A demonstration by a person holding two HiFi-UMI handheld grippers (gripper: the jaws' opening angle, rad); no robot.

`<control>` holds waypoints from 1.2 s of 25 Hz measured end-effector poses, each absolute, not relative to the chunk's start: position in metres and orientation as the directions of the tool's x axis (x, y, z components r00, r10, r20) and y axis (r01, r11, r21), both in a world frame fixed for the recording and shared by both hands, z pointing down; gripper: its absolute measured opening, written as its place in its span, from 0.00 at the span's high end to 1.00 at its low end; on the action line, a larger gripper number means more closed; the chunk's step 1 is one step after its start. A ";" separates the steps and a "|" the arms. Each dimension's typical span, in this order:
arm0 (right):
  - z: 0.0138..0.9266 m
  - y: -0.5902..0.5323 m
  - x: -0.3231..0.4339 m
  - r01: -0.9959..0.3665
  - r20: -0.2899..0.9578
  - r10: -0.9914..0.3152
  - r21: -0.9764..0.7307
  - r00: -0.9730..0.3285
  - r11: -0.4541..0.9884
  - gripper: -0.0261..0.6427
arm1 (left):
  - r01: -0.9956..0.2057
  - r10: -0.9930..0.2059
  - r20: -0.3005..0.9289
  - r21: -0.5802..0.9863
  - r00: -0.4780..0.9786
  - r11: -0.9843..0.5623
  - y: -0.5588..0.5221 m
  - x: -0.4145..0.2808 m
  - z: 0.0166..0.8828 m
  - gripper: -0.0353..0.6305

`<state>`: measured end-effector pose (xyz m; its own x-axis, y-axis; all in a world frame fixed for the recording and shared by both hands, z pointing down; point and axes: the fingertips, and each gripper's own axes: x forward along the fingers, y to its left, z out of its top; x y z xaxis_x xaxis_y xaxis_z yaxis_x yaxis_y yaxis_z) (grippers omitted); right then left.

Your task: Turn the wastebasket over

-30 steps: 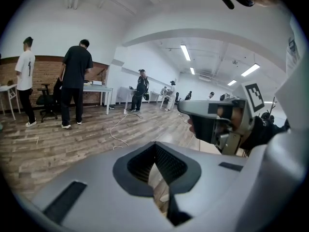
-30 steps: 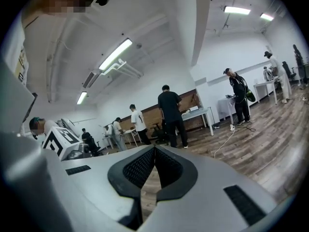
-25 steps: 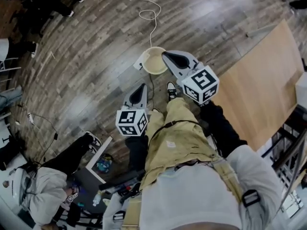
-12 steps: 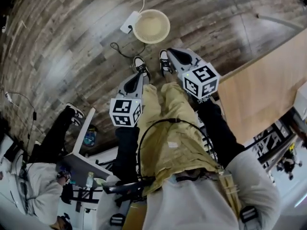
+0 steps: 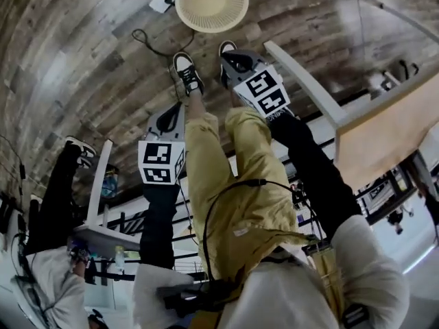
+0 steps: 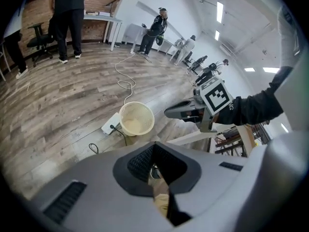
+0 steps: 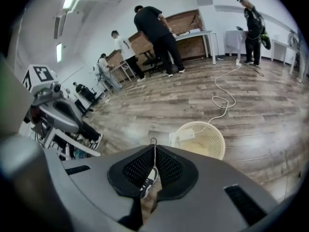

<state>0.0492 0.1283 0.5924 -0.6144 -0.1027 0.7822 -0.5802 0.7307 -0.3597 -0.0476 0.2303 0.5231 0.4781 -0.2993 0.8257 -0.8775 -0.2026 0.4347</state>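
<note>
Left gripper [image 5: 171, 115] and right gripper [image 5: 230, 60] both have jaws together, empty; wastebasket [image 5: 211, 3] stands upright at top centre, clear of both.

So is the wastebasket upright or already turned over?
Upright: the wastebasket stands on the floor, open mouth up, its inside visible in all views.

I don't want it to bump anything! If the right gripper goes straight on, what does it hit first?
Probably the floor, just left of the basket, though depth is hard to judge.
</note>
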 end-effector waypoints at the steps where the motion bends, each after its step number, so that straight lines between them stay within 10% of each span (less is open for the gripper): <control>1: 0.607 0.134 0.049 -0.554 0.794 -0.072 -0.353 -0.604 0.754 0.93 | -0.873 -0.293 0.824 0.433 0.484 -0.224 0.230 -0.045 0.532 0.95; 17: 0.809 0.141 0.053 -0.333 0.939 0.156 -0.259 -0.305 0.907 0.71 | -0.823 -0.235 0.804 0.463 0.546 -0.329 0.179 -0.022 0.652 0.95; 30: 0.888 0.128 0.050 -0.055 0.974 0.190 -0.198 -0.124 0.979 0.83 | -0.845 -0.247 0.812 0.481 0.530 -0.232 0.145 -0.045 0.718 0.95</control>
<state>0.0499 0.1277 0.8881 -0.1240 0.1900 0.9739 -0.0552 0.9787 -0.1979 -0.0453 0.1448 0.7183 0.5295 -0.2471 0.8115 -0.8455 -0.2316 0.4812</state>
